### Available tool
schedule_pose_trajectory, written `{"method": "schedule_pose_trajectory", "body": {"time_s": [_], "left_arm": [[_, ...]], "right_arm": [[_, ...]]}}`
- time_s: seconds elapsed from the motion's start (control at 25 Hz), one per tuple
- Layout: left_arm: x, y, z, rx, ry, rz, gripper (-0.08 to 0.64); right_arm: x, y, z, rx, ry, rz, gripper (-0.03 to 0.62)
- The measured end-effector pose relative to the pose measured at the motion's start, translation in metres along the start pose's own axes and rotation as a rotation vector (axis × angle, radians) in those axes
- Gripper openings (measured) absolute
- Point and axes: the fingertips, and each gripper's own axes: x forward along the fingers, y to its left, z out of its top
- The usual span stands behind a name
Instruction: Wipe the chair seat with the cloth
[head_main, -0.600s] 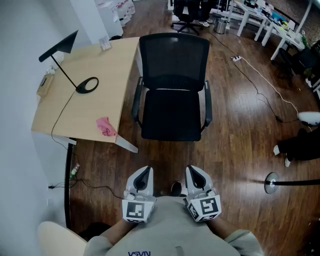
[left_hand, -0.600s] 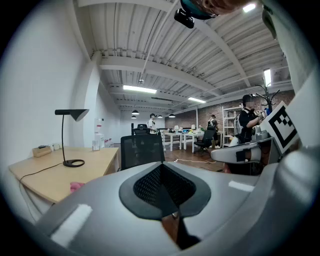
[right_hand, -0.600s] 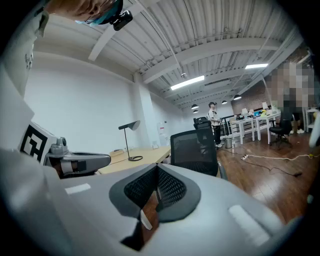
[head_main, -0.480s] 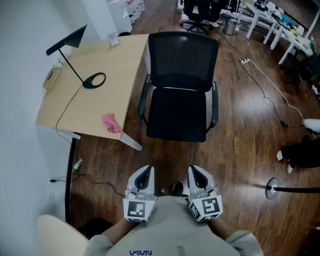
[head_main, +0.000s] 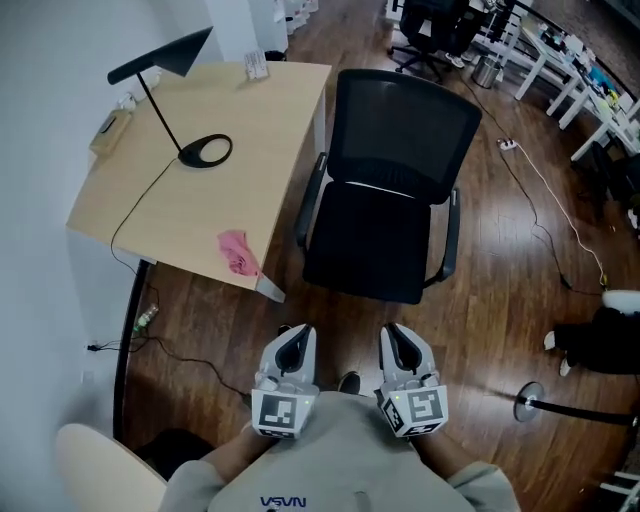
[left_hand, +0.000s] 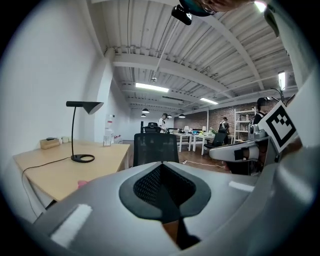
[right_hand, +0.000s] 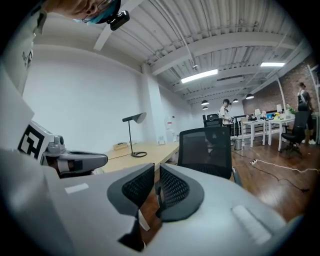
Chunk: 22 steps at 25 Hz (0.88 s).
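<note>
A pink cloth (head_main: 238, 250) lies crumpled near the front edge of the wooden desk (head_main: 170, 210); it shows as a pink speck (left_hand: 81, 183) in the left gripper view. The black mesh office chair (head_main: 388, 190) stands right of the desk with nothing on its seat (head_main: 372, 248), and it also shows in the gripper views (left_hand: 155, 147) (right_hand: 206, 145). My left gripper (head_main: 301, 333) (left_hand: 161, 164) is held low near my body, shut and empty. Beside it my right gripper (head_main: 393, 332) (right_hand: 156, 167) has a narrow gap between its pads with nothing in it. Both are well short of chair and cloth.
A black desk lamp (head_main: 203, 151) with its cable and a small box (head_main: 108, 130) are on the desk. A power strip and white cable (head_main: 510, 145) run across the wooden floor. A round stand base (head_main: 527, 401) and a person's dark legs (head_main: 600, 335) are at right. White tables (head_main: 560, 60) stand behind.
The head view has shifted, so desk and chair now sit further right and a little lower in it. Both grippers stay in front of my body, unchanged.
</note>
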Motion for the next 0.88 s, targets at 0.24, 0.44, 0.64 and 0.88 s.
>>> {"method": "schedule_pose_trajectory", "body": {"time_s": [0.24, 0.44, 0.64, 0.88], "left_arm": [[0.027, 0.099, 0.014, -0.007, -0.043, 0.062, 0.005], [0.037, 0.180, 0.019, -0.049, -0.041, 0.116, 0.003], [0.032, 0.255, 0.015, -0.052, -0.061, 0.184, 0.003], [0.022, 0.327, 0.000, -0.042, -0.045, 0.307, 0.003]], "right_arm": [[0.095, 0.044, 0.027, -0.067, 0.015, 0.034, 0.041], [0.173, 0.100, 0.037, -0.142, 0.052, 0.115, 0.067], [0.237, 0.161, 0.027, -0.194, 0.111, 0.233, 0.100], [0.296, 0.212, -0.001, -0.252, 0.199, 0.347, 0.110]]}}
